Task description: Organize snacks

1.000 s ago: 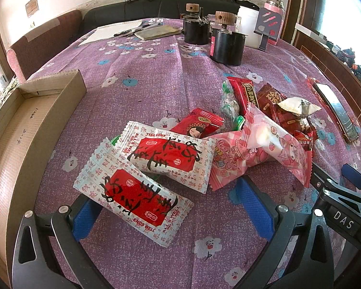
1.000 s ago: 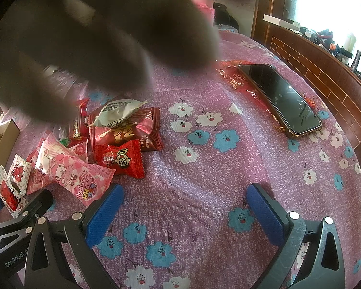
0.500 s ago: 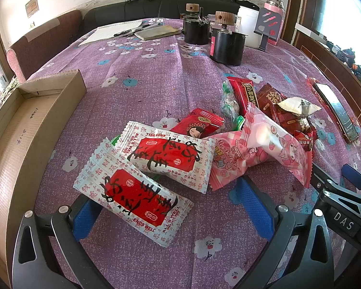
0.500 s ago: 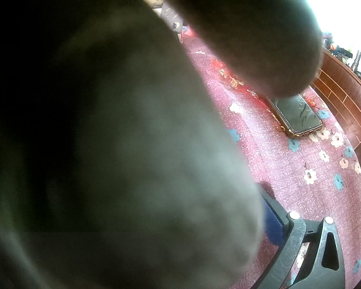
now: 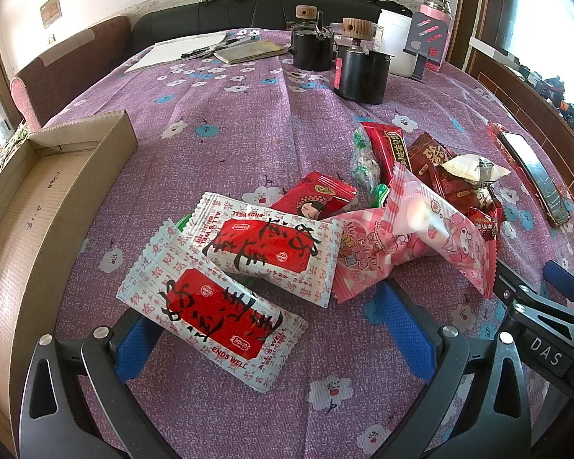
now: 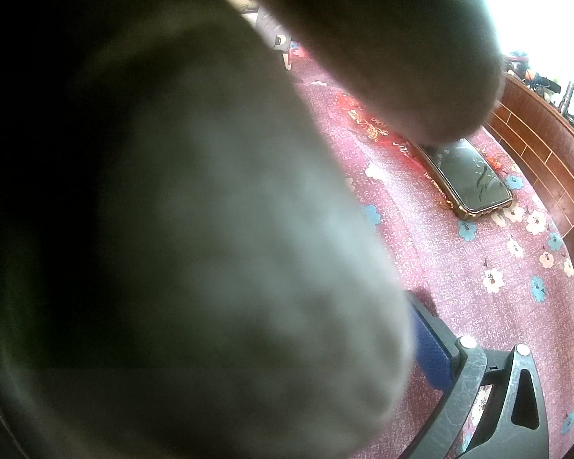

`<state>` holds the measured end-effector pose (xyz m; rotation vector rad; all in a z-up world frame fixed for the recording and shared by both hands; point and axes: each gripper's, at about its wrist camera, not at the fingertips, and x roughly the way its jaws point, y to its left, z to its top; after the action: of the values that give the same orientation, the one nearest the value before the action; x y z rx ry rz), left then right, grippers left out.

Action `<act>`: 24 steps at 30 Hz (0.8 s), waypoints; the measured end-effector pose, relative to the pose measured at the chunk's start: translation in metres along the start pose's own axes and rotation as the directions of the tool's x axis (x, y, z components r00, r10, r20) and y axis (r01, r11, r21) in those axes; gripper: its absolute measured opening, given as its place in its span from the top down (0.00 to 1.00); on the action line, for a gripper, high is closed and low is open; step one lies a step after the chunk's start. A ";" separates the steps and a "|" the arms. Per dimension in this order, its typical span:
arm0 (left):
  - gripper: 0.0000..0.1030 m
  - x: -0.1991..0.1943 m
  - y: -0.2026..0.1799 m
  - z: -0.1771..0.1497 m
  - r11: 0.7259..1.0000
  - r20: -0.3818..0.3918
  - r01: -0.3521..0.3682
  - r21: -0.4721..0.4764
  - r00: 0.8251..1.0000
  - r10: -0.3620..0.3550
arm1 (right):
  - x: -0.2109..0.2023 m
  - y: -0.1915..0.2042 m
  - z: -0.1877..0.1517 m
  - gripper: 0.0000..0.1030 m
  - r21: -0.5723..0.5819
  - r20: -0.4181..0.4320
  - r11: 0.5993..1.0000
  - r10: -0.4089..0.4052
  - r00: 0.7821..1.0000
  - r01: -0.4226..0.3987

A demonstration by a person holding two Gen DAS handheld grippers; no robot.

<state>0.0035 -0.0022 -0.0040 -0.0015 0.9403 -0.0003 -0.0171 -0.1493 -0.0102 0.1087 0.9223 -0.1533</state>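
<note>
In the right wrist view a large blurred grey shape [image 6: 195, 229], too close to the lens to identify, covers the left and centre of the frame and hides nearly everything; only one blue-padded finger [image 6: 432, 348] of the right gripper shows at the lower right, so whether its fingers stand wide or narrow cannot be told. Right of the blur, a phone [image 6: 467, 176] lies face up on the flowered table [image 6: 478, 267], its upper end cut off by the shape. In the left wrist view, an open cardboard box [image 5: 30, 206] runs down the left edge, partly cut off by the frame; the part of its floor that shows is bare cardboard. The left gripper [image 5: 271, 329] sits at the bottom with its fingers spread wide, gripping nothing, and the nearer red-and-white packet [image 5: 210, 313] lies on the table between them, its lower left corner over the left pad. A second red-and-white packet [image 5: 266, 246] overlaps it just above. Right of centre, the pink snack packets [image 5: 421, 244] lie heaped against red and brown wrappers [image 5: 432, 168] and a white pouch [image 5: 474, 168], so their edges are hard to separate. At the top centre stand two black canisters [image 5: 363, 76] with wooden knobs; their contents are hidden.
</note>
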 end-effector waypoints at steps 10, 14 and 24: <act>0.00 0.000 0.000 0.000 1.000 0.000 0.000 0.000 1.000 0.000 | -0.002 0.002 -0.002 0.00 -0.021 0.002 1.000 0.009 1.000 -0.009; 0.00 0.000 0.000 0.000 1.000 0.000 0.000 0.000 1.000 0.000 | 0.004 0.011 0.010 0.00 -0.027 0.002 1.000 0.011 1.000 -0.011; 0.00 0.000 -0.001 0.000 1.000 0.000 0.000 0.000 1.000 0.000 | 0.004 0.010 0.009 0.00 -0.028 0.002 1.000 0.011 1.000 -0.011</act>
<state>0.0031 -0.0028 -0.0040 -0.0013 0.9403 -0.0002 -0.0060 -0.1414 -0.0081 0.0878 0.9215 -0.1308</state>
